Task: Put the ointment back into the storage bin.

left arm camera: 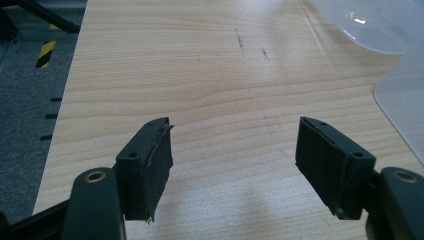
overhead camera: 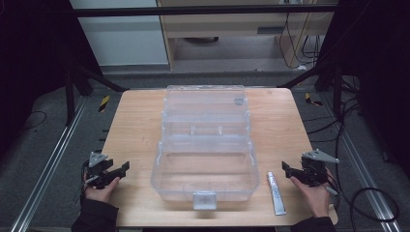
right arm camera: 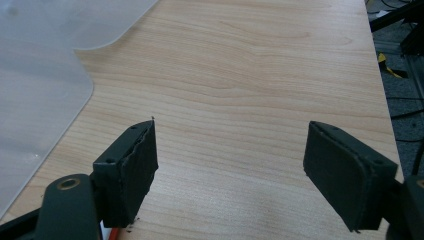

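We see nothing begun — the clear plastic box (overhead camera: 205, 145) sits open mid-table, empty as far as we can tell; the tube (overhead camera: 276, 193) lies just right of it (untouched); left gripper (overhead camera: 117, 173) and right gripper (overhead camera: 289, 172) rest wide apart, holding nothing.

High view looks steeply down on the table (overhead camera: 140, 111); both gripper views skim it low, facing forward.

Lab workspace, wooden table (overhead camera: 135, 121), metal floor rails (overhead camera: 46, 166), trailing cables (overhead camera: 338, 121), black frame struts (overhead camera: 101, 79)
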The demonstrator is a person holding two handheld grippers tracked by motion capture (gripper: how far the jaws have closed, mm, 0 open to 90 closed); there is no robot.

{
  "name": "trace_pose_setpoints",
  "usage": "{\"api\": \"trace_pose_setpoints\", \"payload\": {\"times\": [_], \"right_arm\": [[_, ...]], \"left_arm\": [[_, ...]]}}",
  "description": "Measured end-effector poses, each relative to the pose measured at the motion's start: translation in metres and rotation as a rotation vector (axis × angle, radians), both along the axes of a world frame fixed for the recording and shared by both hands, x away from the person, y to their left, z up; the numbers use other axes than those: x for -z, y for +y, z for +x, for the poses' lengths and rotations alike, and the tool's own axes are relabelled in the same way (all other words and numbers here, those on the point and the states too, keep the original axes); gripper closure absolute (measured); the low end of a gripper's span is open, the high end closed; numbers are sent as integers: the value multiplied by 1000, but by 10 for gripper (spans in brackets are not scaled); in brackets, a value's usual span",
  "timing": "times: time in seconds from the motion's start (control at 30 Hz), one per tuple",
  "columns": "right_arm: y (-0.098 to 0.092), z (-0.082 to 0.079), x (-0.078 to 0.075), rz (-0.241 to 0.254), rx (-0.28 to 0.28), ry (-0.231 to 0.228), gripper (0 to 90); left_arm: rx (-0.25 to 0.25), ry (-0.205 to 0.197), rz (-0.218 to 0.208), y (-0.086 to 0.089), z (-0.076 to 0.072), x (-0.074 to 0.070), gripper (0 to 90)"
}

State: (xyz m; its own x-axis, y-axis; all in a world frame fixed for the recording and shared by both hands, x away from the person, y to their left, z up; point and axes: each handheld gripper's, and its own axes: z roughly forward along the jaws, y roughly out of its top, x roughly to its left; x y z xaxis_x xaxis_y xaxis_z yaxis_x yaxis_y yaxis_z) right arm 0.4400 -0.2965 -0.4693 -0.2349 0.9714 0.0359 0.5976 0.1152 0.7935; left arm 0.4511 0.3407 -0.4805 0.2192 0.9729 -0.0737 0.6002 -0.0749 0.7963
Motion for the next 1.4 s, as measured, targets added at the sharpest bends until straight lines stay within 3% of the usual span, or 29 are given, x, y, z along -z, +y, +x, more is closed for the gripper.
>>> {"api": "trace_pose_setpoints", "payload": {"times": [0.23,0.27,0.57,0.87,1.1,1.4], "right_arm": [[6,-5,-10,-37,-10,5,253],[8,-6,-13,-35,-29,23,254],[17,-15,-31,-41,-40,41,340],[26,-16,-44,-47,-83,145,362],[33,-15,-50,-59,-106,186,379],[44,-12,-56,-72,-125,283,387]], "left_arm": [[-2,0,10,-1,-1,0,302],[-2,4,13,-1,-1,0,301],[4,13,16,-2,0,1,299],[9,21,18,-4,0,2,298],[12,25,19,-4,1,2,299],[15,30,18,-5,1,2,299]]}}
